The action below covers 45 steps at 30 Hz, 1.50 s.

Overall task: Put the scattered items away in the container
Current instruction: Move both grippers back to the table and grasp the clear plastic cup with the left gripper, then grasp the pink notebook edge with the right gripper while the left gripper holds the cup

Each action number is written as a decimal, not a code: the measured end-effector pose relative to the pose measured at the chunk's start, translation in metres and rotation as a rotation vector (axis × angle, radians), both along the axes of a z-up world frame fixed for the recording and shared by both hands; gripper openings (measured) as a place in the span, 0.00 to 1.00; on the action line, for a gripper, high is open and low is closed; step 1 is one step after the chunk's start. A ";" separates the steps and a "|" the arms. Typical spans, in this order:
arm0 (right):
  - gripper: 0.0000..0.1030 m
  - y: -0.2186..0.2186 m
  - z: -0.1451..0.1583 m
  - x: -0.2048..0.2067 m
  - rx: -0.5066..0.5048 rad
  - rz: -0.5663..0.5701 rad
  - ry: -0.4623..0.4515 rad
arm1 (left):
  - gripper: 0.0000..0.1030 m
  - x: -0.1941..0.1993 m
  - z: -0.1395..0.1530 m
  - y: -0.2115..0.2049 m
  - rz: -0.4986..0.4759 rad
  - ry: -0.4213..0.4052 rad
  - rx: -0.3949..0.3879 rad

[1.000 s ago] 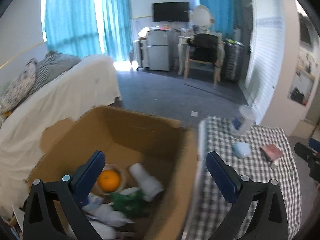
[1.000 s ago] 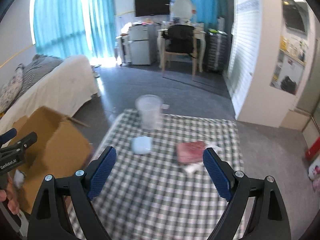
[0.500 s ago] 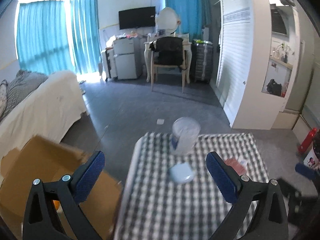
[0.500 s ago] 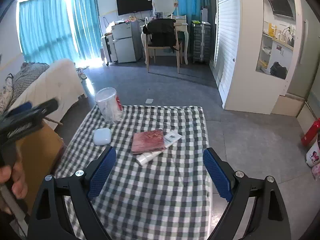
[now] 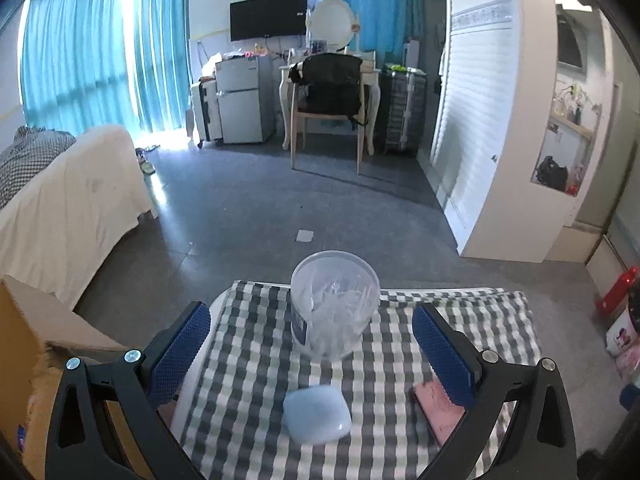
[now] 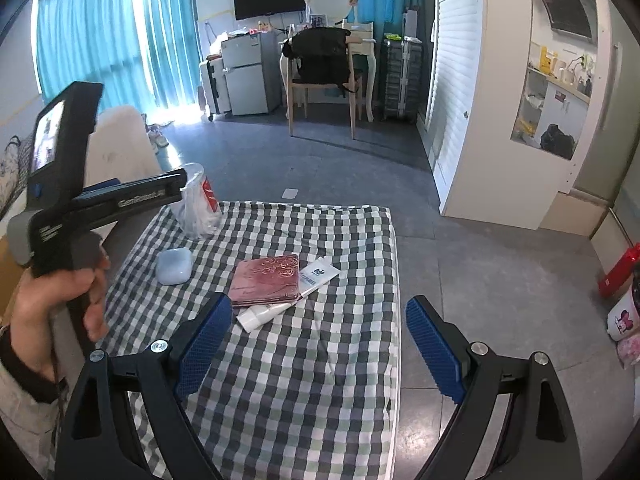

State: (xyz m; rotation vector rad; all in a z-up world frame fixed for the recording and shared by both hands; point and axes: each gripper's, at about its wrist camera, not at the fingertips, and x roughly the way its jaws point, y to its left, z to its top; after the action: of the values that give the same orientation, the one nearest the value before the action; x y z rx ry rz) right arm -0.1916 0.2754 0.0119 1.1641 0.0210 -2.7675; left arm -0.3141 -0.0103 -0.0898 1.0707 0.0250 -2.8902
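Note:
On the checked tablecloth (image 6: 312,360) stand a clear plastic jar (image 5: 334,312) of white sticks, a pale blue case (image 5: 317,414), a pink notebook (image 6: 266,280) and a white tube (image 6: 288,296) partly under the notebook. My left gripper (image 5: 312,344) is open and empty, above the table with the jar and case between its fingers' line of sight. My right gripper (image 6: 318,344) is open and empty, above the table's near right part. The cardboard box (image 5: 28,360) sits left of the table, its inside hidden.
A cloth-covered sofa (image 5: 68,200) stands to the left. A chair (image 5: 328,116), desk and small fridge (image 5: 240,108) stand at the far wall. A white cabinet (image 5: 492,140) is at the right. The hand-held left gripper body (image 6: 80,208) shows in the right wrist view.
My left gripper swung right from over the box to over the table and closed in on the jar. My right gripper pulled back and to the right.

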 end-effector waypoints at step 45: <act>0.86 -0.047 -0.093 -0.070 -0.047 0.119 -0.207 | 0.61 -0.012 -0.011 -0.018 0.017 -0.031 0.056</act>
State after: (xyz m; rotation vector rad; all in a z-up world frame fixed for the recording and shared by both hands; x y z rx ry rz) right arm -0.2615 0.2285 -0.0810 1.3834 0.0036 -2.5195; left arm -0.3257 -0.0283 -0.1011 1.1180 0.1131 -2.8738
